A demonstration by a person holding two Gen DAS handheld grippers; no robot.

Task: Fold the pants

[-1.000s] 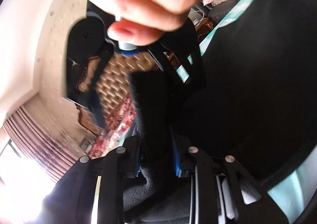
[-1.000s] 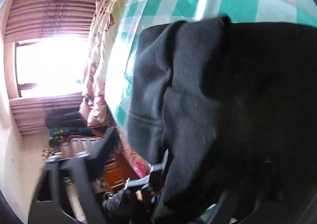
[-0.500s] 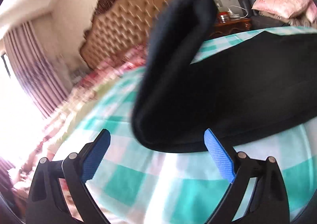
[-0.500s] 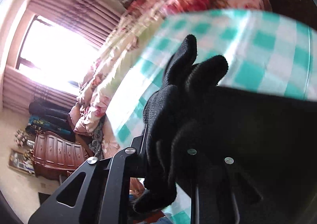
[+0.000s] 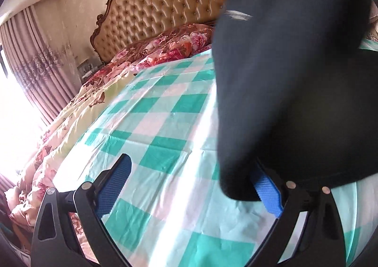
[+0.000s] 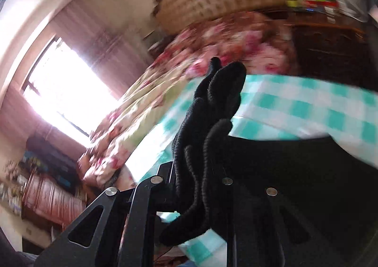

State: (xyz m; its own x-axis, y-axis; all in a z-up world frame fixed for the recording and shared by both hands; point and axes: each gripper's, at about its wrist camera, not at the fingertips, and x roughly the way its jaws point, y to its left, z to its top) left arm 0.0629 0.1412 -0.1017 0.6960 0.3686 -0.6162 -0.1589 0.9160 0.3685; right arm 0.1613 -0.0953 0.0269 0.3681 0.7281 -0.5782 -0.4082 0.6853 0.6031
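Left claw now spread and empty; right claw has lifted the pants.
Pants: one bunched end clamped in right claw, rest on checked bed; headboard behind.

Both wrist views face the headboard across the checked sheet.

The left tool is black — two skeletal arms with triangular cut-outs and round silver screw heads, each ending in a blue, dimpled pad. The right tool shows the same black framework, silver screws and cut-outs — its pads are hidden.
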